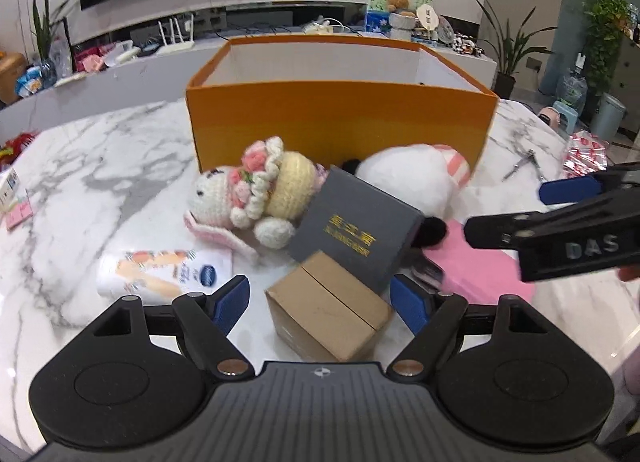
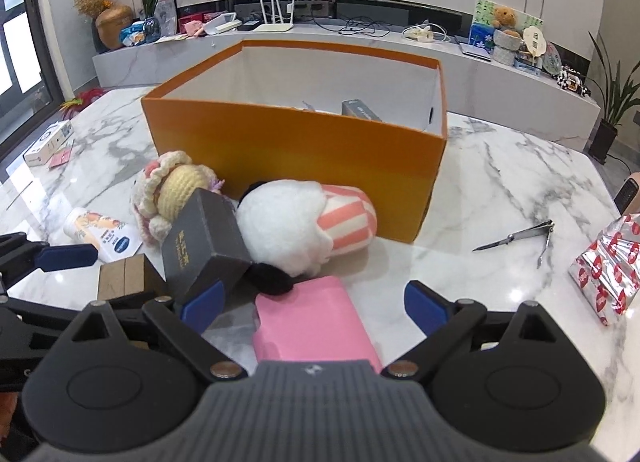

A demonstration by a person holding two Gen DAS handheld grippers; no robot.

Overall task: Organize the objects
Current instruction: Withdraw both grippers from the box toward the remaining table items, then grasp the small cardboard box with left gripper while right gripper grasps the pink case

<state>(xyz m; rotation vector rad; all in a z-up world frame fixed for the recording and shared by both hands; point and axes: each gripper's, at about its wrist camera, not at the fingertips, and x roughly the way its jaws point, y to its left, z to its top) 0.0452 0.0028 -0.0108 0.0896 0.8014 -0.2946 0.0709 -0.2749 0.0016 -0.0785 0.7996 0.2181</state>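
Left fingers [image 1: 320,304] spread around cardboard box [image 1: 326,316], right fingers [image 2: 312,304] spread over pink case [image 2: 312,322]

1. Left gripper [image 1: 322,302]: matte black plastic frame with two round disc housings, one at each near corner, and a ribbed grey centre plate bearing a small round emblem.
2. Linkage arms: black, angular, pinned with silver round-head fasteners at each joint.
3. Finger pads [image 1: 230,302]: blue, finely ribbed, rectangular.
4. Right gripper [image 2: 312,302]: same build, with black frame, grey ribbed plate and blue pads [image 2: 426,308].
5. Marking: raised letters "DAS" on the right gripper's black side arm, seen from the left wrist view.
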